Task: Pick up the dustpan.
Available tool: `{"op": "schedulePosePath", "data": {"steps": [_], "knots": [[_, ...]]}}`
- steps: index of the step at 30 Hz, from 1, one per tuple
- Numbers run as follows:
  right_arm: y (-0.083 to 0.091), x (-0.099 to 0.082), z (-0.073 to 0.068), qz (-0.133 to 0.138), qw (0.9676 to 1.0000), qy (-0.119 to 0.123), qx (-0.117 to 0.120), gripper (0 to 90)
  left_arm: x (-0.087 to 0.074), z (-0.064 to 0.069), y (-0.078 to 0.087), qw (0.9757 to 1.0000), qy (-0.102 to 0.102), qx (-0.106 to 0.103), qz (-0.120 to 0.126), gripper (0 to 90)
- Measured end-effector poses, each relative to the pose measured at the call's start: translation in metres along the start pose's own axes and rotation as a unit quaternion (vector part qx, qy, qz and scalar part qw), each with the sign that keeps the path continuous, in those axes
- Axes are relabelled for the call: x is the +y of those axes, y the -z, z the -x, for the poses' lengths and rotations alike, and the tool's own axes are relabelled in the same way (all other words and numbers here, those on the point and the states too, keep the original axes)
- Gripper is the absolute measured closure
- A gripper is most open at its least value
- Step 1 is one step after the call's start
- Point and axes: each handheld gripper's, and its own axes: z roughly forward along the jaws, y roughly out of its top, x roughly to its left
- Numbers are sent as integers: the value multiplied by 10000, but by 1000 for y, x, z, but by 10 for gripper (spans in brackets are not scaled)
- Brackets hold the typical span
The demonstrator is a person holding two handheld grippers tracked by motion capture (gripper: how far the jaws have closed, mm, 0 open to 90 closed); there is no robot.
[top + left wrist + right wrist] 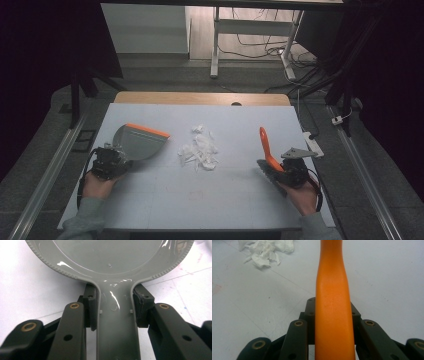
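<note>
Grey stiff plastic dustpan [137, 142], left of the light tissue scraps [200, 150], sits clenched by its handle in the left tongs [116, 159], while the right tongs [280, 172] clamp the orange brush handle [266, 147].

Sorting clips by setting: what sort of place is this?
Likely a lab or workshop: a white table walled by dark curtains, loose cables on the floor, a desk frame behind.

I'm seeing the pale desk [165, 195] carrying a heap of torn white paper scraps [200, 150] lying mid-surface, with a grey dustpan [137, 142] resting flat at its left.
</note>
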Motion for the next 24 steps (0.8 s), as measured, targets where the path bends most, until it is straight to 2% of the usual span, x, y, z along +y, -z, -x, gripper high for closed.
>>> {"op": "schedulePosePath", "data": {"steps": [8, 13, 24], "knots": [[3, 1, 0, 79, 10000, -9, -5, 710, -1, -5, 10, 9996, -143, -147, 194, 618], [4, 2, 0, 117, 9999, 0, -6, 710, -1, -6, 16, 9987, -351, -224, 305, 618], [7, 3, 0, 212, 9998, 5, -32, 710, -3, -8, 26, 9966, -577, -438, 403, 618]]}}
